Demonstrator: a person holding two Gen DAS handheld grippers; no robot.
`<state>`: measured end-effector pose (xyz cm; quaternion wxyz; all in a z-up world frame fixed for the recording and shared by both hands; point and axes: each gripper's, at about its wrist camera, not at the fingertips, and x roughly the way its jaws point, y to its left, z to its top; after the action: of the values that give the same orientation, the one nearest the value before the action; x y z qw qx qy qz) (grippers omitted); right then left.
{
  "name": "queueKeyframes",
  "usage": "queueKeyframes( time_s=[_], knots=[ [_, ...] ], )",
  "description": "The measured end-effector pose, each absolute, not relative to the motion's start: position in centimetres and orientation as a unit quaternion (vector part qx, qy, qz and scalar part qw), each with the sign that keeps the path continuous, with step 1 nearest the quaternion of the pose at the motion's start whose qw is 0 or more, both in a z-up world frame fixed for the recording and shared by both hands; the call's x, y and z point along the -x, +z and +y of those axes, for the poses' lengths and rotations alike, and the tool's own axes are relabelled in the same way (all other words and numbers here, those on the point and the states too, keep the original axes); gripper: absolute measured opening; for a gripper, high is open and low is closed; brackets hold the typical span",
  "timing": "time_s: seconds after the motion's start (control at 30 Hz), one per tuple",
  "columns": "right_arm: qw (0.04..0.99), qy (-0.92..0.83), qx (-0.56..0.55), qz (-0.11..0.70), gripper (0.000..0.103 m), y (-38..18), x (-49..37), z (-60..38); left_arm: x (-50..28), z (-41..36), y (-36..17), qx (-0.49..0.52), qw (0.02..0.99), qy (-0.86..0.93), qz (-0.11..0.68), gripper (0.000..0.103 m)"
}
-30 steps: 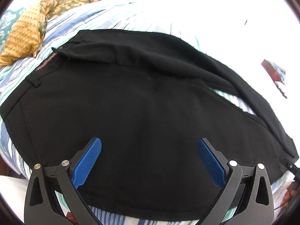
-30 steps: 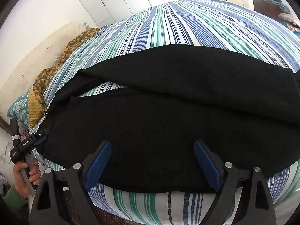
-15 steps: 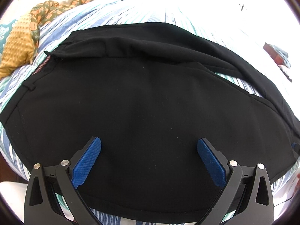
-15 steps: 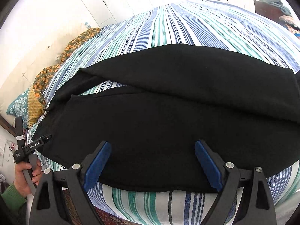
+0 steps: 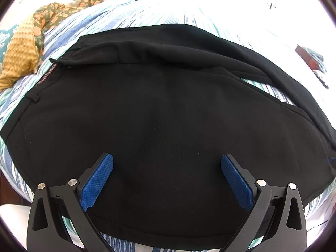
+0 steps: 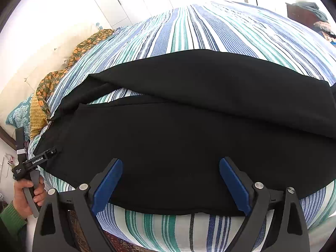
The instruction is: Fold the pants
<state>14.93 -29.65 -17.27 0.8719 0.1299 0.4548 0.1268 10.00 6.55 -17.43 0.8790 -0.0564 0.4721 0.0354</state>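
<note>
Black pants (image 5: pixel 168 113) lie spread flat on a striped bed, waistband to the left, the two legs running right with a strip of bedding between them. They also show in the right wrist view (image 6: pixel 189 130). My left gripper (image 5: pixel 167 163) is open and empty, low over the seat of the pants near the front edge. My right gripper (image 6: pixel 170 168) is open and empty over the near leg, close to the bed's front edge. The left gripper's body (image 6: pixel 33 163) and the hand holding it show at the left of the right wrist view.
The bed has a blue, green and white striped cover (image 6: pixel 210 31). A mustard and floral cloth (image 5: pixel 23 48) and a teal pillow (image 6: pixel 16 115) lie at the head, left of the pants. Dark furniture with clothes (image 6: pixel 304 12) stands far right. White wardrobe doors are behind.
My left gripper has moved forward and lower over the pants, which fill more of its view. My right gripper has edged slightly closer. Both stayed open.
</note>
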Motion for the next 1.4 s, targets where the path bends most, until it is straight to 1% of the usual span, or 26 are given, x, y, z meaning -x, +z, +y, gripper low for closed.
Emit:
queueKeyframes(
  time_s=[0.33,0.83,0.97,1.2,1.27,1.4],
  knots=[
    [0.874,0.127,-0.118,0.454,0.095,-17.3,-15.0,-29.3,-10.0,6.4,-17.4,0.054,0.879,0.036,0.472,0.102],
    [0.875,0.126,-0.121,0.452,0.095,-16.9,-14.9,-29.6,-10.1,6.4,-17.4,0.053,0.879,0.036,0.472,0.102],
    [0.879,0.113,-0.171,0.430,0.095,-15.9,-14.4,-31.4,-10.1,6.4,-17.4,0.054,0.879,0.036,0.472,0.102],
    [0.878,0.080,-0.251,0.399,0.095,-15.7,-14.0,-35.5,-10.1,6.4,-17.4,0.052,0.879,0.038,0.472,0.102],
    [0.880,0.057,-0.268,0.389,0.095,-15.8,-14.2,-37.0,-10.1,6.4,-17.4,0.051,0.880,0.039,0.471,0.102],
    [0.863,0.018,-0.340,0.373,0.095,-16.8,-14.9,-40.7,-10.1,6.2,-17.5,0.046,0.881,0.041,0.470,0.102]
  ],
)
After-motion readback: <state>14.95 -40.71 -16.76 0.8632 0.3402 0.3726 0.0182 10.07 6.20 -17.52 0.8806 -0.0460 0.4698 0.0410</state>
